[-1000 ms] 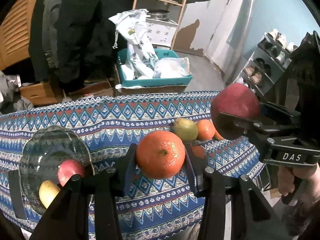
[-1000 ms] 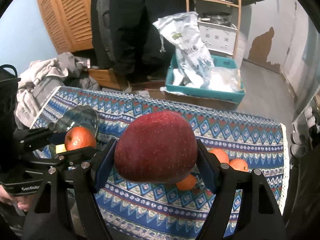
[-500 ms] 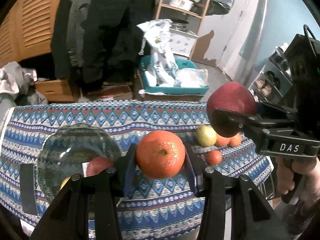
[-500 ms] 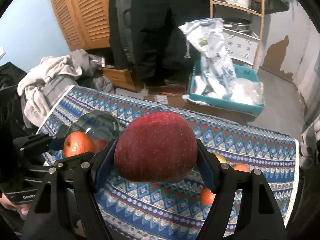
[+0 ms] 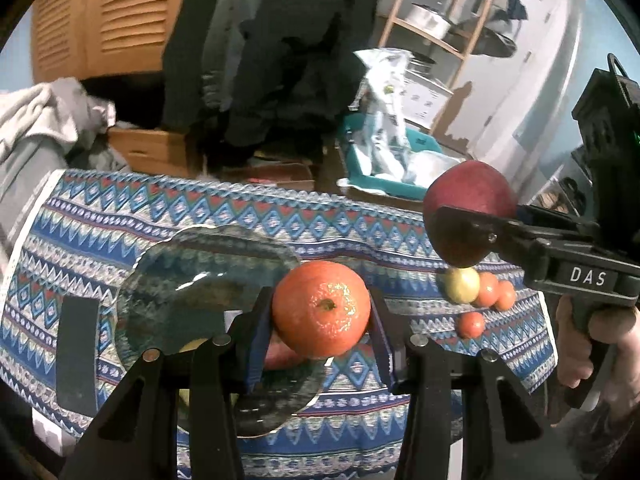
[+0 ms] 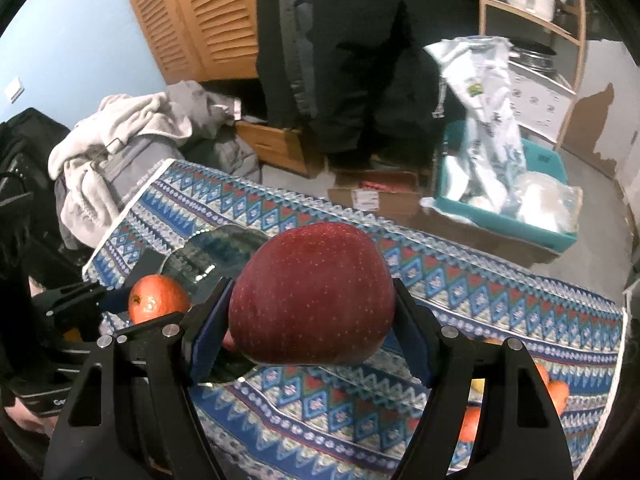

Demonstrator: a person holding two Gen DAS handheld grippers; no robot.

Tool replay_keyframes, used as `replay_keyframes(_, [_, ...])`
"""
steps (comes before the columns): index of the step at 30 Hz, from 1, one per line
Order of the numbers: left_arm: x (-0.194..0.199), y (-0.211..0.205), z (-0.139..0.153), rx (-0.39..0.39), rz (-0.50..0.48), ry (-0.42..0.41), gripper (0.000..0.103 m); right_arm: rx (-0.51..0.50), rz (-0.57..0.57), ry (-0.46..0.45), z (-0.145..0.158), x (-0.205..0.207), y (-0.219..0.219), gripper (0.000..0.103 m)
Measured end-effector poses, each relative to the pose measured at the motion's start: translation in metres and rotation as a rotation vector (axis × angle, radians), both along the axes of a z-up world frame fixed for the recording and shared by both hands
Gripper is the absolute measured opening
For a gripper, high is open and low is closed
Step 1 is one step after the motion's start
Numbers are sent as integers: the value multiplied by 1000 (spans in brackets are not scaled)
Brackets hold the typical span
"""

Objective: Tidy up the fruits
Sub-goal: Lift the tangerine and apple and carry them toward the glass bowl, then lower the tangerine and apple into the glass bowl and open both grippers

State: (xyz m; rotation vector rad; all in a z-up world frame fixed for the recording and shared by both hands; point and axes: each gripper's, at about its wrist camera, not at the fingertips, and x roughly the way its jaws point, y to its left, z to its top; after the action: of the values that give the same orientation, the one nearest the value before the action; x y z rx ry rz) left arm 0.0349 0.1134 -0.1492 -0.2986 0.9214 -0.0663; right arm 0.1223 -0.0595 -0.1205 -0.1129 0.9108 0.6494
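Observation:
My left gripper (image 5: 320,312) is shut on an orange (image 5: 322,308) and holds it above the right part of a glass plate (image 5: 192,264) on the patterned tablecloth. My right gripper (image 6: 312,304) is shut on a dark red apple (image 6: 316,292), held in the air right of the plate; it also shows in the left wrist view (image 5: 468,208). A red and a yellow fruit on the plate are mostly hidden behind my left fingers. A green-yellow pear (image 5: 462,284) and small oranges (image 5: 494,290) lie at the table's right end.
The blue patterned tablecloth (image 5: 100,224) covers the table, its edges close on all sides. Behind it stand a person in dark clothes (image 6: 352,60), a teal bin with bags (image 6: 508,200), cardboard boxes and a pile of clothes (image 6: 120,140).
Both grippers have moved left with their fruit. The plate has shifted from the left edge of the left wrist view to under the orange.

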Motion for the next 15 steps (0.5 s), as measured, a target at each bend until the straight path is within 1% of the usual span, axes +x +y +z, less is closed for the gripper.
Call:
replay_keyframes(9, [-4,45,-22,-18,78,40,46,0,58,43,-13,11,51,76])
replay_keyframes(15, [-3,68,-38,-18,124,69,46,-18,94,73,-28,18,86,76])
